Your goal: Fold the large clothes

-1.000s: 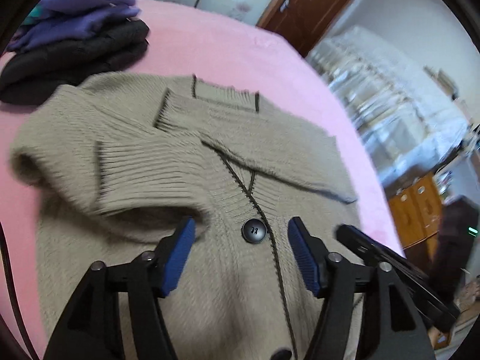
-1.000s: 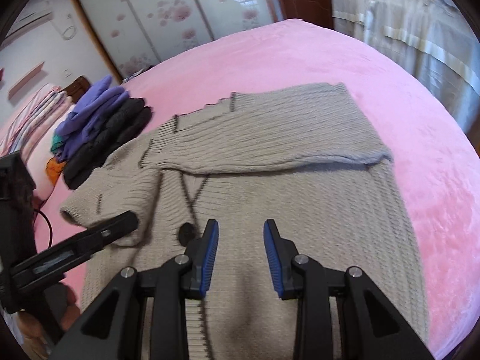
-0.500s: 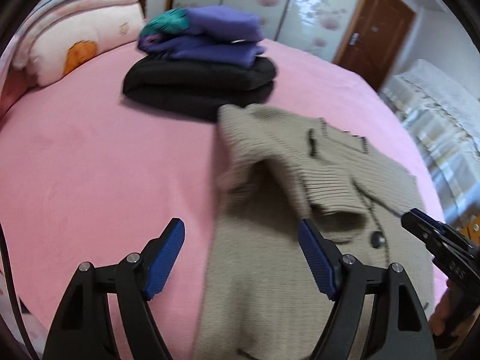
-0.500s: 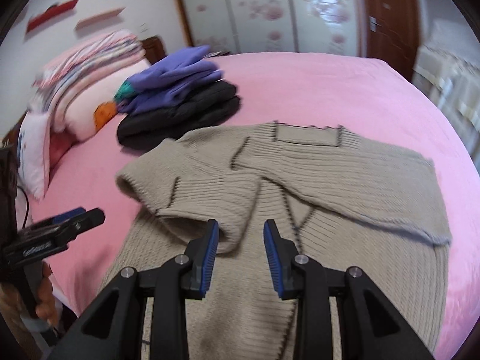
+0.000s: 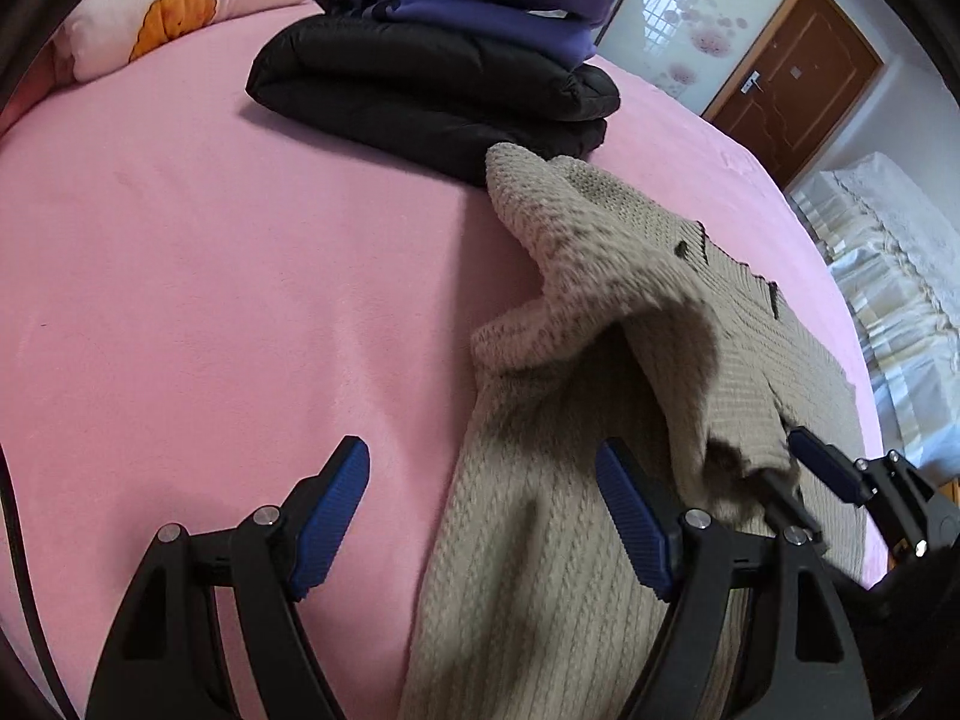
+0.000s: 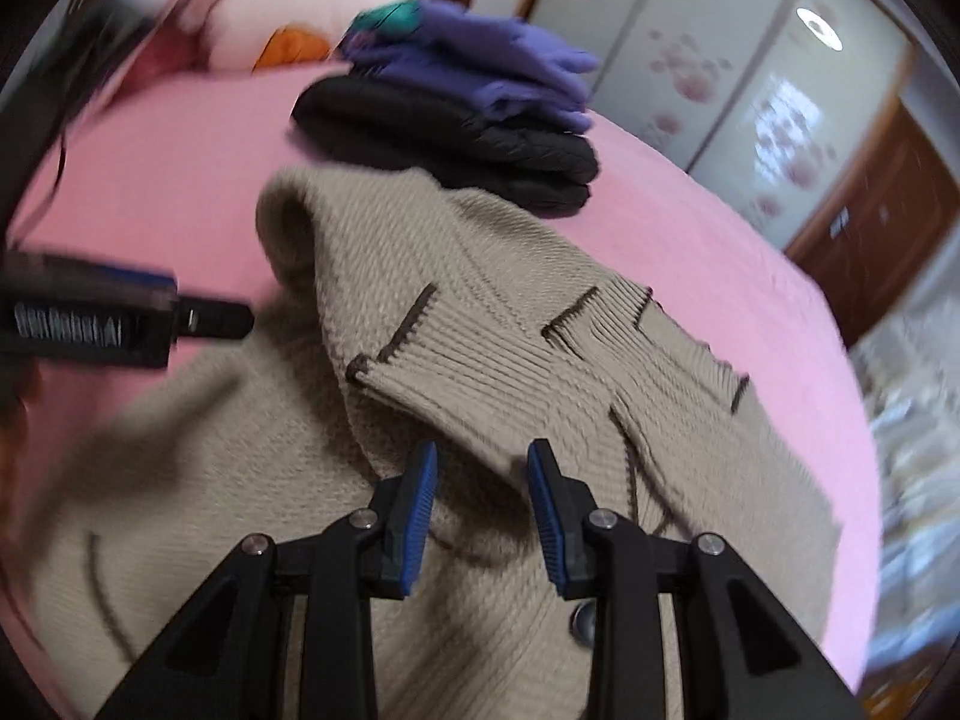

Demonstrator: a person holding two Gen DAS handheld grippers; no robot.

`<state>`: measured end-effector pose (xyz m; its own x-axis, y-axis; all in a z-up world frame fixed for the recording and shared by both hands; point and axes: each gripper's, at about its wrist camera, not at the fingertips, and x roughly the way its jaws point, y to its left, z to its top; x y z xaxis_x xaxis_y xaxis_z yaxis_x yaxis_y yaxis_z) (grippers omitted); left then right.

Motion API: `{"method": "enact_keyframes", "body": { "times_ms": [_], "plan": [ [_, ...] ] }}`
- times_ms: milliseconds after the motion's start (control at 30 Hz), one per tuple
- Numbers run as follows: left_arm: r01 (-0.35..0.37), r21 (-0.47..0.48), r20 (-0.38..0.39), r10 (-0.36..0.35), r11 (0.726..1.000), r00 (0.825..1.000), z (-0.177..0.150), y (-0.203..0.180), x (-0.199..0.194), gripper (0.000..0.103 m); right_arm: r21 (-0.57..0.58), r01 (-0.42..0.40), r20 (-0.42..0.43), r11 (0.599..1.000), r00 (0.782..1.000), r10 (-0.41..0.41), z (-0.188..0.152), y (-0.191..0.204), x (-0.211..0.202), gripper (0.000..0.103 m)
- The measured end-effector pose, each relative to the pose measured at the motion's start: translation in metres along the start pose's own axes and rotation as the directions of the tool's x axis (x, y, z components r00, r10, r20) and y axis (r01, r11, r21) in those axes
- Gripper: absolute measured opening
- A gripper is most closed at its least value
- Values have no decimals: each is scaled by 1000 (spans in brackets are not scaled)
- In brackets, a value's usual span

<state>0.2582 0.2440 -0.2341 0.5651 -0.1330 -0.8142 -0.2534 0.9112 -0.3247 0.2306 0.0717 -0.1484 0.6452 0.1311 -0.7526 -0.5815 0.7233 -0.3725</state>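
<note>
Your left tool (image 5: 480,516) now straddles the beige cardigan's (image 5: 600,540) left edge on the pink bed (image 5: 210,270), jaws spread and empty. Your right tool (image 6: 480,492), half-open as before, hovers above its folded sleeve (image 6: 480,384), gripping nothing.

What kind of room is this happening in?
Most likely a home bedroom: a bed with a pink cover, a pillow at its head, and sliding wardrobe doors with a flower print behind it.
</note>
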Motion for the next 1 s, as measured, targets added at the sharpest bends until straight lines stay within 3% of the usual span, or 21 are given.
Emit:
{"method": "enact_keyframes", "body": {
  "times_ms": [167, 200, 333, 467, 567, 633, 800, 900, 1000],
  "plan": [
    [-13, -34, -8, 13, 999, 1000, 13, 1, 17, 77, -83, 72, -30, 994, 997, -74, 14, 10, 23, 26],
    [-13, -42, -10, 13, 999, 1000, 15, 1, 20, 77, -60, 61, -35, 996, 997, -63, 19, 5, 24, 9],
    [-21, -58, -7, 21, 998, 1000, 22, -5, 28, 77, 100, -16, 35, 995, 999, 13, 43, -31, 4, 7],
    [-43, -67, -7, 43, 997, 999, 28, -15, 36, 77, 308, -38, 189, 951, 982, -22, 62, -99, -40, 7],
    [-71, -71, -13, 70, 995, 997, 32, -20, 43, 77, 514, -90, 283, 853, 957, -70, 53, -165, -63, 7],
    [-92, -75, -22, 91, 993, 996, 35, -22, 49, 77, 631, -106, 302, 769, 946, -117, 31, -207, -66, 7],
    [-111, -84, -34, 109, 990, 994, 37, -27, 60, 77, 844, -121, 213, 522, 970, -120, -54, -276, -28, 7],
    [-148, -58, -43, 146, 987, 988, 35, -33, 64, 77, 923, -102, 108, 370, 994, 5, -115, -288, 22, 11],
    [-159, -74, -45, 156, 985, 987, 33, -33, 65, 77, 970, -22, -22, 244, 984, 175, -169, -282, 64, 11]
  ]
}}
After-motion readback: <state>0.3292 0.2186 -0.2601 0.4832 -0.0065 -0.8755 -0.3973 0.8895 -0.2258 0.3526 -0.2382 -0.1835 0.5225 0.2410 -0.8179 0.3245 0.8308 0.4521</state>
